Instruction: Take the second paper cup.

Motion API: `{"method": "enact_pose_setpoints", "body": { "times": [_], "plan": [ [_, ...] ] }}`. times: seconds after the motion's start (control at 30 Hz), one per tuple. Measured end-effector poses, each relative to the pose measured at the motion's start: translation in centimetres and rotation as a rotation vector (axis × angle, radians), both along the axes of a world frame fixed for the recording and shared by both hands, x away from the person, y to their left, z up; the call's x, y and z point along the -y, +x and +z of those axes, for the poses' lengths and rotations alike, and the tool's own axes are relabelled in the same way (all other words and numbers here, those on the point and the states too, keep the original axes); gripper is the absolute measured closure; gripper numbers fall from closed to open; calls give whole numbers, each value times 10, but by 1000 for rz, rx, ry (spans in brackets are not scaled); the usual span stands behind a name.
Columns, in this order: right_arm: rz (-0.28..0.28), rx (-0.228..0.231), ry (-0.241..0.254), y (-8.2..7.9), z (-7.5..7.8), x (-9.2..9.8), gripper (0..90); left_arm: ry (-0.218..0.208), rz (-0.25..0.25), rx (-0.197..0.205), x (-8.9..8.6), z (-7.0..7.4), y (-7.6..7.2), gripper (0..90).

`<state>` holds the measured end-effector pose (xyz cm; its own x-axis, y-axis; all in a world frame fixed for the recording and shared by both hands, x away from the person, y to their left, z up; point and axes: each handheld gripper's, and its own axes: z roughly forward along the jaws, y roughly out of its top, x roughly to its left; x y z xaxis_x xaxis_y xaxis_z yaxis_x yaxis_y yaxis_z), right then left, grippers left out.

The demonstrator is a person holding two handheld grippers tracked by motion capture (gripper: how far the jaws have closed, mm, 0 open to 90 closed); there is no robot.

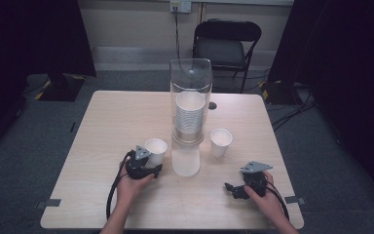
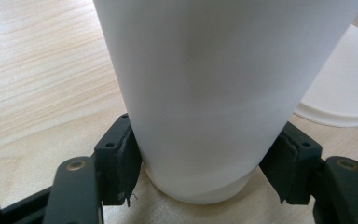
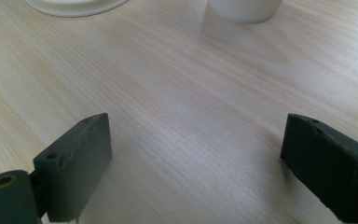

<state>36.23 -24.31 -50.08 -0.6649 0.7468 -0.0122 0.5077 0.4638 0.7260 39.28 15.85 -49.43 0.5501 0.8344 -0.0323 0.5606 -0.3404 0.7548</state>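
Observation:
A white paper cup (image 1: 156, 146) (image 2: 214, 93) stands upright on the wooden table (image 1: 121, 117), left of the dispenser. My left gripper (image 1: 154, 163) (image 2: 205, 172) is shut on its lower part, a black pad pressed against each side near the base. A second white cup (image 1: 221, 141) (image 3: 244, 9) stands right of the dispenser. My right gripper (image 1: 230, 188) (image 3: 196, 163) rests low over the table's front right, open, with bare wood between its jaws.
A tall clear tube (image 1: 190, 83) holding a stack of several cups stands mid-table on a white base (image 1: 185, 163) (image 2: 345, 88) (image 3: 74, 4). A black folding chair (image 1: 226, 44) stands beyond the far edge. Cables lie on the floor at the right.

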Motion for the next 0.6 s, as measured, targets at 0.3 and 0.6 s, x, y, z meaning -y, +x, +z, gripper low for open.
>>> {"method": "enact_pose_setpoints", "body": {
  "times": [0.3,0.6],
  "plan": [
    [-2,0,1,0,0,0,80,-20,10,-13,-3,-3,0,338],
    [-1,0,1,0,0,0,80,-22,37,-48,-12,-2,-4,217]
  ]
}}
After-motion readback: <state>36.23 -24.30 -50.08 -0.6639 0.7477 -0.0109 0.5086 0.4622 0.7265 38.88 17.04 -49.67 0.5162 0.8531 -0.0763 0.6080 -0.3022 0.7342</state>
